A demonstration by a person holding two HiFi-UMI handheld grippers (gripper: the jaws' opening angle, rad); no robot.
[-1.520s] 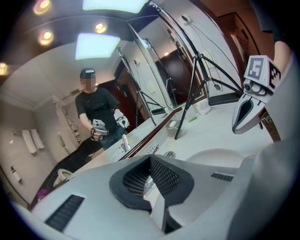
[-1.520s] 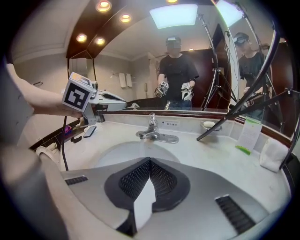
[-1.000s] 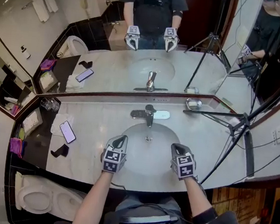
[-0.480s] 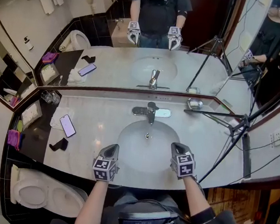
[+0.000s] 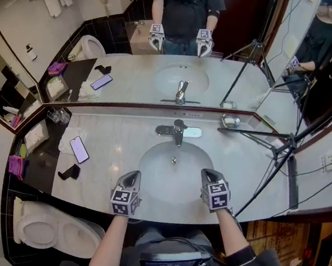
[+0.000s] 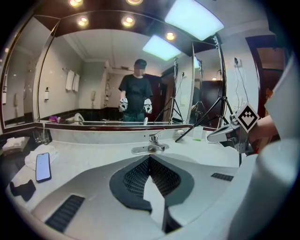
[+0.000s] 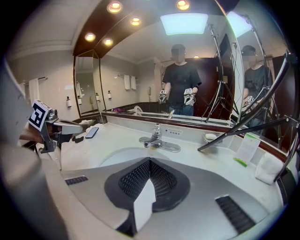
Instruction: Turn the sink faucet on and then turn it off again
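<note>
**Two tools shut and empty at the counter's near edge: left tool [image 5: 132, 177], right tool [image 5: 207, 175]**

Changes noted against the earlier frames:
- Left tool: drawn back from above the left rim of the basin [image 5: 173, 175] to the near edge of the counter [image 5: 118, 136], lower and further left in the head view. No further shift is seen since the middle frame.
- Right tool: found at the same spot over the basin's right rim.
- Jaws: closed on both tools throughout, pads meeting, nothing between them.

Items counted:
- Tools: two, each held in one hand, both pointed toward the mirror.
- Faucet [image 5: 179, 131]: one, mounted at the back of the basin, centred, well apart from both tools and touched by neither.
- Basin: one, set in the counter between the tools and the faucet.
- Phone [image 5: 79, 149]: one, laid face up left of the basin.
- Soap dish [image 5: 230, 121]: one, right of the faucet by the mirror.
- Tripod [image 5: 272, 144]: one, its legs spread across the counter's right end.
- Toilet [image 5: 47, 232]: one, beside the counter's left end.
</note>
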